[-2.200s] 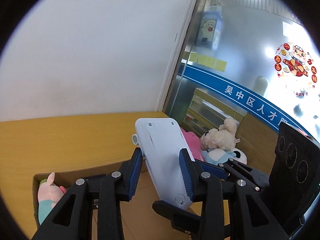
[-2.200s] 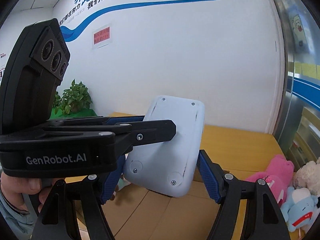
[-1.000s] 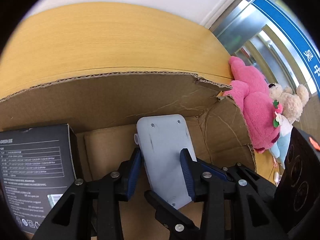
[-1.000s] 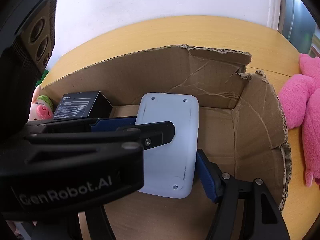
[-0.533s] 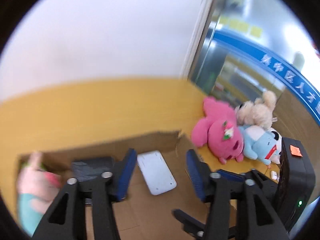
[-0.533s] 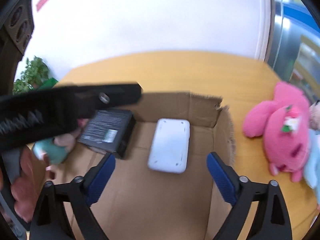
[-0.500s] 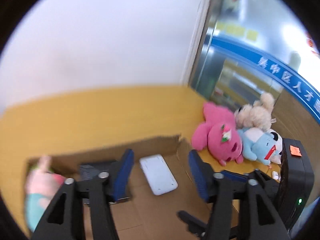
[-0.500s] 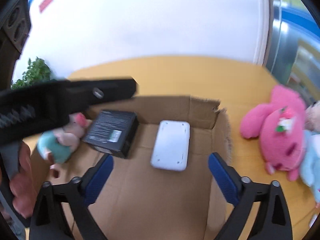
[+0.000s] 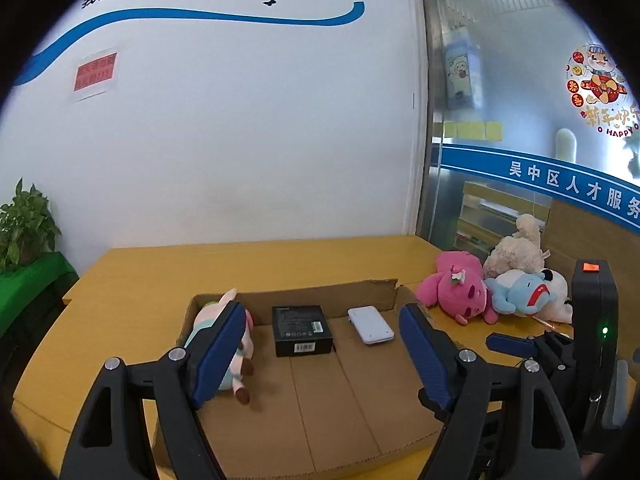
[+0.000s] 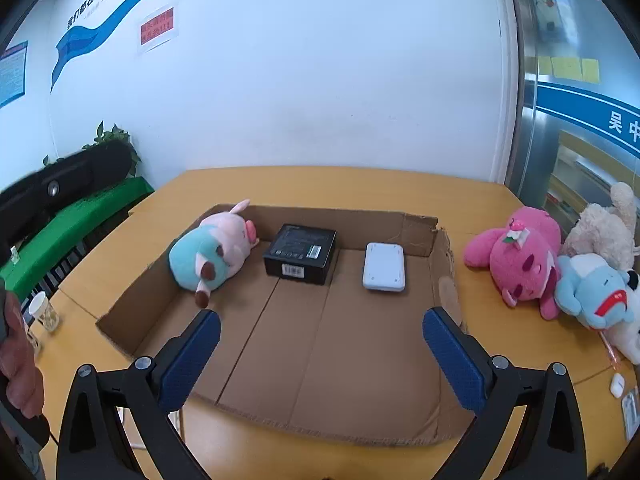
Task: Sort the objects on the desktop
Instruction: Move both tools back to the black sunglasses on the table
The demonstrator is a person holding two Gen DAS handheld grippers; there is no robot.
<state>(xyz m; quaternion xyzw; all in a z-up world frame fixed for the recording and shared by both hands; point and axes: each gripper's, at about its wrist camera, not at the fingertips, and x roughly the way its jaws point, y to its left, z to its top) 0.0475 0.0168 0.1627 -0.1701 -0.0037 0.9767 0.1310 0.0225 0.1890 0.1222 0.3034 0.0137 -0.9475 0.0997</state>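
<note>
My left tongs [image 9: 320, 344] are empty, their jaws opening; my right tongs [image 10: 322, 338] stand fully apart, nothing between the blue pads. Both hang above the near edge of a shallow cardboard box [image 10: 416, 222] lying open on a yellow wooden table [image 10: 340, 184]. Inside the box, along its far wall: a pink-and-teal plush pig [image 10: 208, 250] at left, a black carton [image 10: 300, 254] in the middle, a flat white device [image 10: 384, 266] at right, lying face down and apart from the carton. On the table right of the box lies a heap of 3 plush toys: pink [image 10: 520, 258], cream [image 10: 604, 226], blue-and-white [image 10: 596, 294]. A paper cup [image 10: 42, 312] stands at the table's left edge. Room: white wall with blue ribbon graphic [image 9: 224, 18] and a red notice [image 9: 96, 72], potted plant [image 9: 24, 224] on a green stand at left, glass partition [image 9: 520, 128] with a blue band at right.
</note>
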